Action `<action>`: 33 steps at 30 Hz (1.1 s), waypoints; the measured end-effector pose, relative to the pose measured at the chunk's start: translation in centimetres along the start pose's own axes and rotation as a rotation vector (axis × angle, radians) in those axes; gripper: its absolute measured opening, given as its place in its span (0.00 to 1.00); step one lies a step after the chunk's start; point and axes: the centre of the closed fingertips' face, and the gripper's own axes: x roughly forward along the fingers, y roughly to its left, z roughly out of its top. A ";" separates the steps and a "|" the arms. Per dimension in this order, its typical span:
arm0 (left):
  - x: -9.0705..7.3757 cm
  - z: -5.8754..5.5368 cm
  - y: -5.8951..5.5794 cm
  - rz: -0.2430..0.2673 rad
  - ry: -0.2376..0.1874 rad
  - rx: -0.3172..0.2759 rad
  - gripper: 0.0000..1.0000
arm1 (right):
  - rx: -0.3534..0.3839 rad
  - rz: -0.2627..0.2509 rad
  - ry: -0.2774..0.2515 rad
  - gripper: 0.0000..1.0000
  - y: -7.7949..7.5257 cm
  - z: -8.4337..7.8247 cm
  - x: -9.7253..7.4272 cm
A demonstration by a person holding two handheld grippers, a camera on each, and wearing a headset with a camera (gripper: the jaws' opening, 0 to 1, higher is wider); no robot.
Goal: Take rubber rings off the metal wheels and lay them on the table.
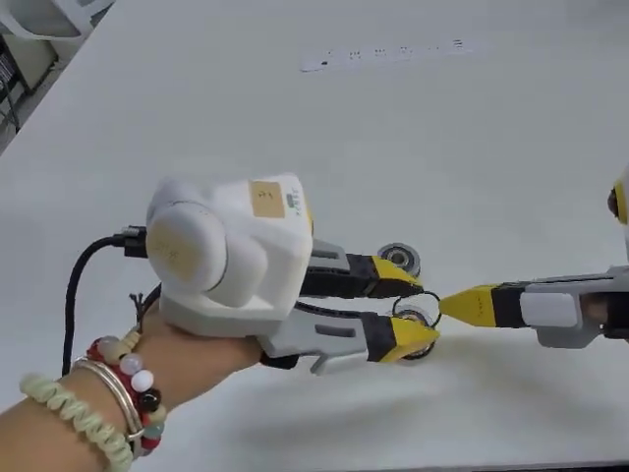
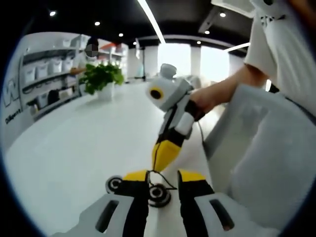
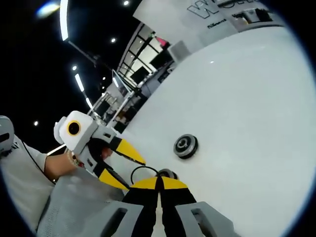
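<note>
Thin black rubber ring [image 1: 421,295] [image 2: 168,180] [image 3: 143,168]: stands up as a loose loop just above a small round metal wheel [image 1: 415,318] [image 2: 159,194] [image 3: 168,174] on the white table [image 1: 295,118]. One side of the loop is drawn toward the right gripper's tip. Cannot tell whether the rest still sits on the wheel. Right gripper [image 1: 444,305] [image 2: 157,168] [image 3: 159,180]: comes in from the right edge of the head view, with its yellow-tipped jaws pressed together and nipping the ring at their point. Left gripper [image 1: 421,313] [image 2: 164,175] [image 3: 135,174]: white body, black jaws with yellow tips, held in a hand [image 1: 187,354] with beaded bracelets [image 1: 118,393] on the wrist. Its jaws are spread, one on either side of the wheel, which lies low between the tips. In the left gripper view the wheel sits against one jaw with a gap to the other. The two grippers meet nose to nose over this wheel. Second metal wheel [image 1: 398,259] [image 2: 114,184] [image 3: 185,146]: flat on the table just beside the left gripper's far jaw, outside the jaws and apart from the first wheel. Black cable [image 1: 79,275] runs from the rear of the left gripper's body.
</note>
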 end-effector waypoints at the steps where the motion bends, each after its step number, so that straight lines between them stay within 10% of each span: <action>1: -0.1 0.1 0.0 0.001 0.000 0.005 0.24 | -0.001 -0.002 0.000 0.00 0.0 0.0 0.0; 15: -3.3 3.5 -0.9 0.010 -0.028 0.095 0.51 | -0.043 -0.022 -0.038 0.00 1.2 0.9 -1.7; 33: -11.6 1.9 0.5 0.237 -0.019 0.010 0.64 | -0.102 -0.026 -0.073 0.00 2.8 2.9 -2.8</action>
